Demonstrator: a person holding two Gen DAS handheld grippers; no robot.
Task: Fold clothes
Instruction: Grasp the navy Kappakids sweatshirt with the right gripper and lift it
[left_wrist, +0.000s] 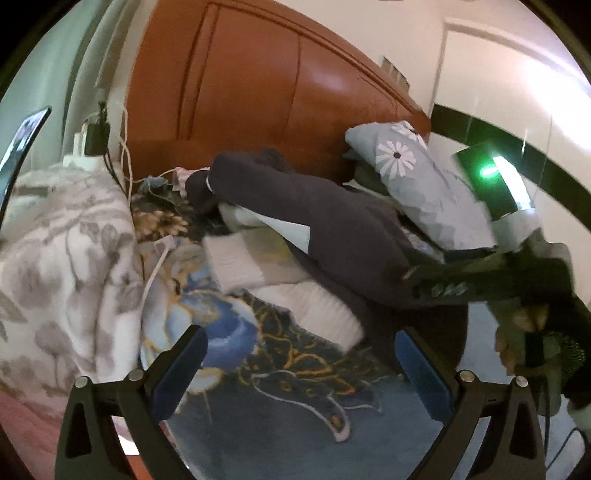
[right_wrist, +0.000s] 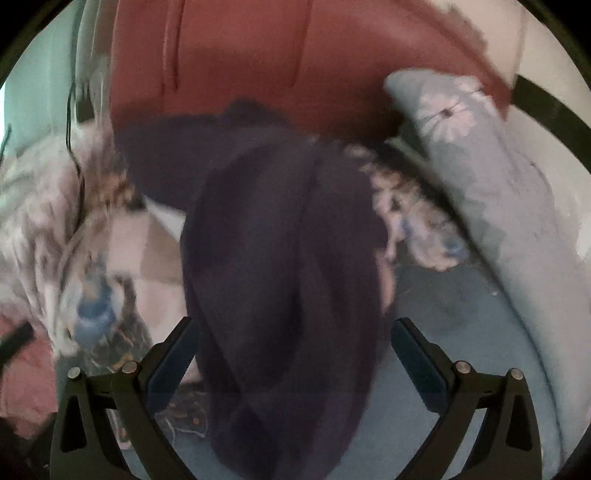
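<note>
A dark purple garment (right_wrist: 280, 258) is seen draped across the bed (left_wrist: 288, 417), between the spread fingers of the released right claw (right_wrist: 291, 354). The left claw (left_wrist: 301, 363) is held released above the bedspread.

We list: dark garment (right_wrist: 280, 258), soft matt cloth; white knit piece (left_wrist: 317, 306), ribbed; headboard (left_wrist: 240, 81), glossy polished wood; floral pillow (left_wrist: 424, 184), smooth cotton; left gripper (left_wrist: 301, 363), matt black plastic, metal bolts.
</note>
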